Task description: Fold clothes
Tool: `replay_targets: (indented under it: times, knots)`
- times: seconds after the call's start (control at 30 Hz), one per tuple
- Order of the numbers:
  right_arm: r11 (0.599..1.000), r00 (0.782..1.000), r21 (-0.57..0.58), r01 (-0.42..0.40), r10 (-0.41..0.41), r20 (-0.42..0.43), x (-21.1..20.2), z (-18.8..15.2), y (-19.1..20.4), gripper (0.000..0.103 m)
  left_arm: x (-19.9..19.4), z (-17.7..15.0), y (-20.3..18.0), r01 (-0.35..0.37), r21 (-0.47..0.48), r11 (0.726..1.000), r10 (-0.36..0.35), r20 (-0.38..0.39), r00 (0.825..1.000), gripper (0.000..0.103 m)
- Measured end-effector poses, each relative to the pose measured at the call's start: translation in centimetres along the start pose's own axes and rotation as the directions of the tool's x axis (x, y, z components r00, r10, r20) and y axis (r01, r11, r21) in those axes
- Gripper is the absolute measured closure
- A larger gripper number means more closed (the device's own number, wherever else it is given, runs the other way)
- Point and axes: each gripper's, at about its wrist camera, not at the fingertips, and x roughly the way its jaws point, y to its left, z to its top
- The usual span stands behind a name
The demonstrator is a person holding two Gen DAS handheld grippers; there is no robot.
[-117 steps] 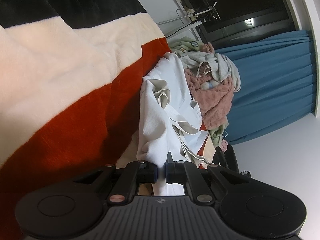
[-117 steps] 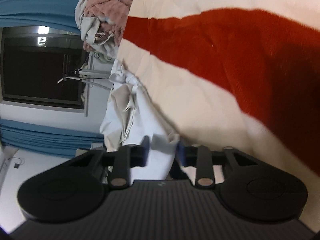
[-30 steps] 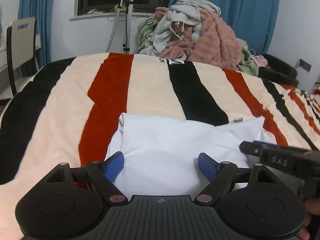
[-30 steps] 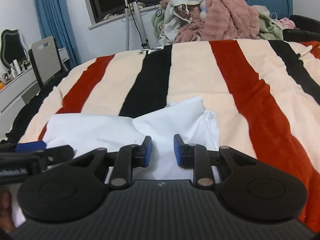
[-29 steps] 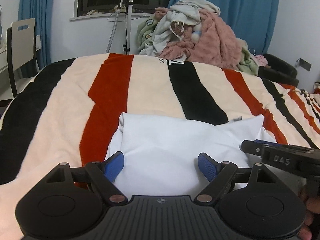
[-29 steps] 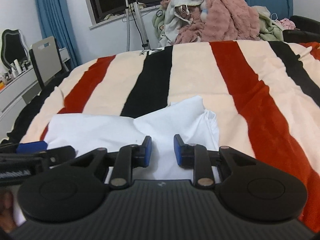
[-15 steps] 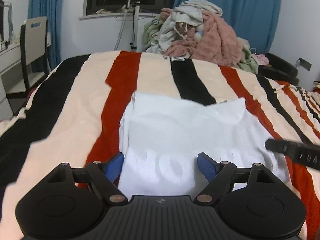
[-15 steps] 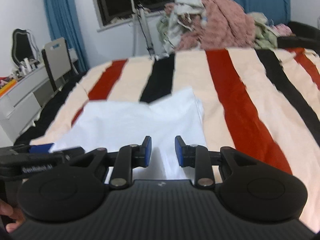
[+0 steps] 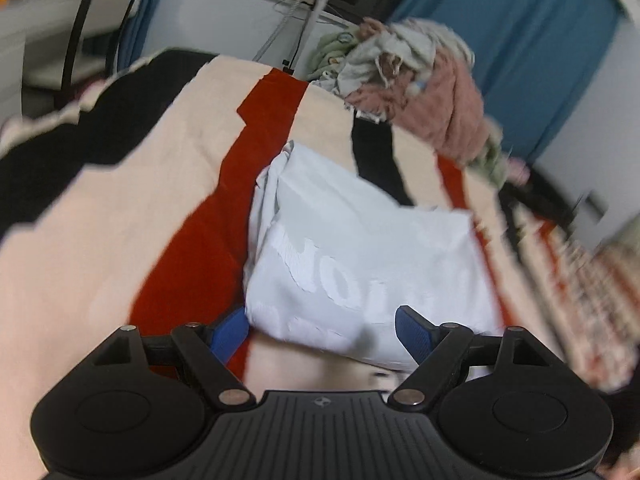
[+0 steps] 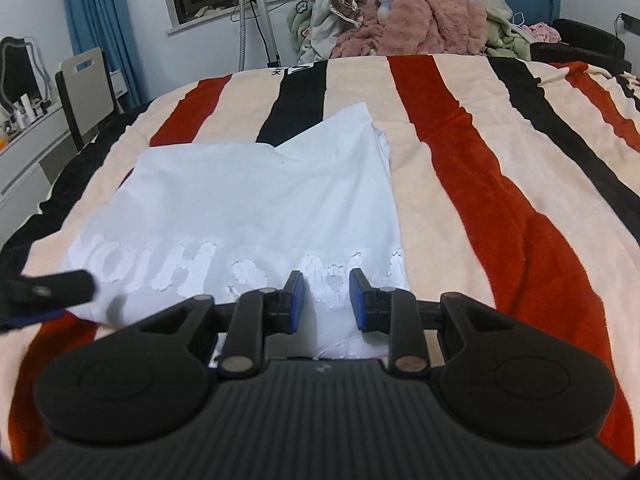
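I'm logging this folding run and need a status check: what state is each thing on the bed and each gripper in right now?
white T-shirt: lying flat on the blanket, lettering up, held by neither gripper.
left gripper: open wide, near the shirt's near edge.
right gripper: partly open, nothing between its fingers.
striped blanket: spread over the bed.
clothes pile: heaped, unfolded, at the far end.

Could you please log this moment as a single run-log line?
task: fold clothes | white shirt flat on striped blanket | left gripper open, empty | right gripper open, empty | laundry pile behind
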Motion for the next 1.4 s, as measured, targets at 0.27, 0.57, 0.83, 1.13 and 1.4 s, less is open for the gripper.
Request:
replay_targets:
  times: [0.27, 0.57, 0.83, 1.13, 1.4]
  knots:
    - [0.999, 1.000, 0.034, -0.006, 0.006, 0.000, 0.0, 0.1, -0.3, 0.075, 4.3, -0.4, 4.8, 0.145, -0.391, 0.909, -0.185, -0.067, 0.980, 0.025]
    - [0.992, 0.999, 0.118, -0.034, 0.034, 0.003, -0.3, 0.5, -1.1, 0.071, 5.5, 0.3, 5.9, 0.127, -0.425, 0.896, -0.133, 0.016, 0.991, 0.067]
    - [0.729, 0.947, 0.622, -0.287, 0.313, 0.071, -2.3, -0.9, -5.7, 0.019, 5.3, 0.1, 5.9, 0.160, -0.451, 0.878, -0.156, 0.046, 0.987, 0.077]
    - [0.359, 0.797, 0.845, -0.396, 0.592, 0.121, 1.4, -4.8, -5.0, 0.019, 4.8, -0.1, 6.4, 0.172, -0.465, 0.868, -0.163, 0.061, 0.985, 0.079]
    - [0.309, 0.874, 0.876, -0.370, 0.436, 0.216, 2.0, -5.5, -7.0, 0.029, 5.2, -0.1, 7.0, 0.207, -0.505, 0.838, -0.195, 0.076, 0.978, 0.081]
